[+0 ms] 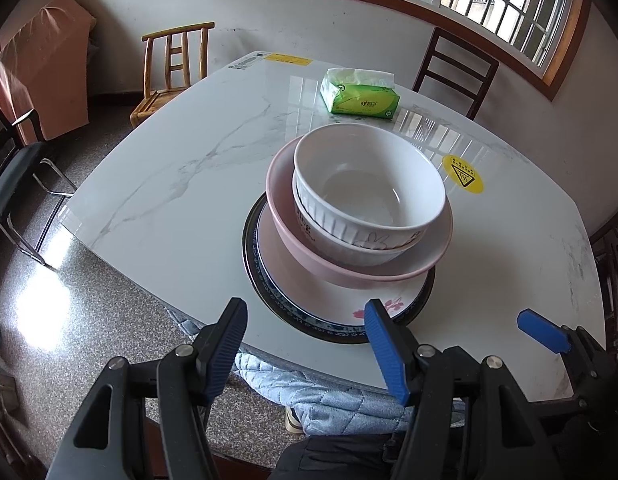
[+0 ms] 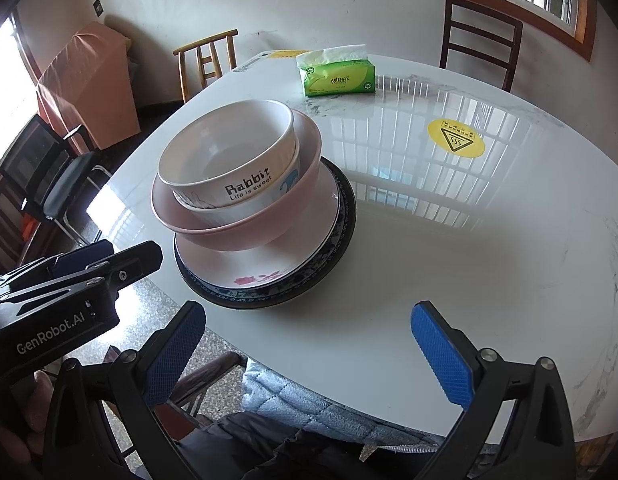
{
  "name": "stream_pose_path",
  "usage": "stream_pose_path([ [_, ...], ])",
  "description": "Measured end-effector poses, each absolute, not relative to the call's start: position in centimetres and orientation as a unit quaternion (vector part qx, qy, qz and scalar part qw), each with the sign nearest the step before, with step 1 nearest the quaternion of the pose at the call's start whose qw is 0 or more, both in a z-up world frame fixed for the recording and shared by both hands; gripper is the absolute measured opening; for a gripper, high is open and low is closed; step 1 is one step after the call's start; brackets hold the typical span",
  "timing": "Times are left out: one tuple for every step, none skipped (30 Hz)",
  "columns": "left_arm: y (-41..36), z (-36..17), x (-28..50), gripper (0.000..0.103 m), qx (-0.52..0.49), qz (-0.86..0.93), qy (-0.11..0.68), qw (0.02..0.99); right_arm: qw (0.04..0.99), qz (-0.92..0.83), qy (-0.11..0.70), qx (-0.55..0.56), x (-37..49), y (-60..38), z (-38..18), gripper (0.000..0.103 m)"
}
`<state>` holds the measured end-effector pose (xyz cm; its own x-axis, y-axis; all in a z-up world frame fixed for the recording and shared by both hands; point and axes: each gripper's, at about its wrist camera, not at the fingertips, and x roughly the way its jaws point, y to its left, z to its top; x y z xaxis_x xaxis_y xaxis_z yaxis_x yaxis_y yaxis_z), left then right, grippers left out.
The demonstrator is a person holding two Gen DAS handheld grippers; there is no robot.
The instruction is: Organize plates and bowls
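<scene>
A stack of dishes is sitting near the middle of the left wrist view on a marble table (image 1: 181, 152): a white bowl (image 1: 369, 184) is nesting in a pink bowl (image 1: 389, 276), which is resting on a white flowered plate (image 1: 333, 300) over a dark-rimmed plate (image 1: 269, 300). In the right wrist view the stack is standing left of centre, the white bowl (image 2: 229, 160) showing "Rabbit" lettering.

The left gripper (image 1: 309, 344) is hovering at the bottom of its frame, its jaws standing apart and holding nothing, just short of the plates. The right gripper (image 2: 309, 352) is also gaping wide and empty, over bare tabletop.

A green tissue pack (image 1: 359, 94) is lying toward the upper middle, and a yellow warning sticker (image 1: 463, 174) is showing right of the bowls. Wooden chairs (image 1: 173, 68) are standing beyond the table. A quilted blue cloth (image 1: 309, 396) is hanging below the table's near edge.
</scene>
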<state>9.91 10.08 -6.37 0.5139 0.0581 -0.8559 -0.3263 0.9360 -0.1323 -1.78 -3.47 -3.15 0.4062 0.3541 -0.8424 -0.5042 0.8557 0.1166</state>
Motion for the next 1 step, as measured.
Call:
stream_pose_path([
  [10.06,-6.35,9.88,0.062,-0.139,0.113,0.48,0.859,0.835,0.257,0.48,-0.079,-1.8,-3.47,-3.17,0.102],
])
